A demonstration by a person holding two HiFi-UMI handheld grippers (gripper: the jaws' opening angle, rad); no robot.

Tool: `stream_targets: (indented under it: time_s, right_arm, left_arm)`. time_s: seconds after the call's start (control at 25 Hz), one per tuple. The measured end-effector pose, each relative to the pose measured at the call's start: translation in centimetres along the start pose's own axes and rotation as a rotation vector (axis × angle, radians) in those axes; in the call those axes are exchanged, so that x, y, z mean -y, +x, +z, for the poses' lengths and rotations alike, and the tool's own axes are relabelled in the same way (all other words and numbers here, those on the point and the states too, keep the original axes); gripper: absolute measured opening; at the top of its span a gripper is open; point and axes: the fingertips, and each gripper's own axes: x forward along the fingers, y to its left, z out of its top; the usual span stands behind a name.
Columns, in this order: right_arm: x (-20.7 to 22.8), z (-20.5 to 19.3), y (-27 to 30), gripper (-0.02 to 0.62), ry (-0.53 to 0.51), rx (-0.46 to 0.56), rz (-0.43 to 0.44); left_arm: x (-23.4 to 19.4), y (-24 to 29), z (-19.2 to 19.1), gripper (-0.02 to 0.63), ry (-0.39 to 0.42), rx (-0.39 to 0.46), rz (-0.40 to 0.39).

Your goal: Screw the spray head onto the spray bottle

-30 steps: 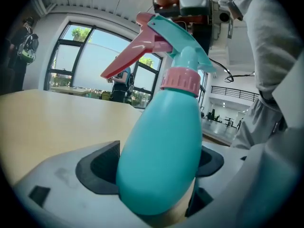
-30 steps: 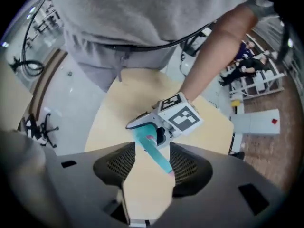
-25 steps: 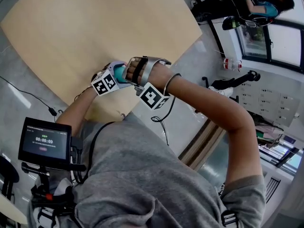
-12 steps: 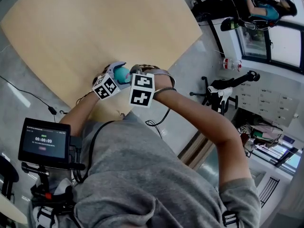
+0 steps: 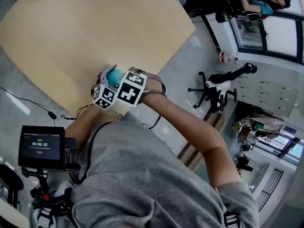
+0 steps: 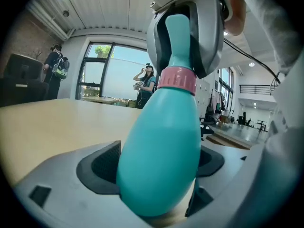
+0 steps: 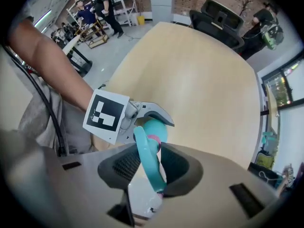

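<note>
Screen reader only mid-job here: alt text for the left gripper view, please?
A teal spray bottle is clamped in the left claw, filling the frame; above its pink collar the right claw, whose jaws have just been closing, grips the spray head from above. Behind lies a pale wooden table, with people by a window.

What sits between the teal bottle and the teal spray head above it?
A pink collar ring, touching both the bottle and the spray head; the left gripper view shows it.

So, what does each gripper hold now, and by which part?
Left gripper: the teal plastic spray bottle, by its rounded lower body. Right gripper, whose jaws have just been closing: the teal spray head above the pink collar, by its sides.
</note>
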Motion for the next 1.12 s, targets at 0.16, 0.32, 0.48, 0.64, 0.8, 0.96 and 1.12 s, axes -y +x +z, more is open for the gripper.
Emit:
stream_targets:
  time_s: [0.16,0.32,0.48,0.64,0.8,0.96,1.12]
  right_arm:
    - [-0.3,0.5,-0.1,0.127,-0.105,0.048,0.01]
    - [-0.4,0.0,-1.1,0.141,-0.215,0.138,0.053]
    - [-0.4,-0.3,-1.3,0.142,-0.281,0.169,0.032]
    - [-0.9,1.1,0.6,0.13,-0.272,0.224,-0.07]
    - [-0.7,1.3,1.6,0.132,-0.155,0.254,-0.171]
    - [-0.9,1.3,2.2,0.132,0.061,0.263,-0.199]
    - [-1.0,1.2,2.2,0.132,0.201,0.267,-0.174]
  left_arm:
    - [0.3,0.4,-0.1,0.411,-0.01,-0.016,-0.073]
    - [1.3,0.5,-0.6,0.411,0.033,-0.038,-0.184]
    - [1.3,0.3,-0.8,0.411,0.039,-0.047,-0.214]
    - [1.3,0.1,-1.1,0.411,0.035,-0.05,-0.216]
    - [1.2,-0.1,-1.3,0.411,0.038,-0.047,-0.213]
    - [1.3,-0.6,-1.5,0.411,0.079,-0.046,-0.195]
    - [1.0,-0.8,-1.5,0.411,0.097,-0.039,-0.127]
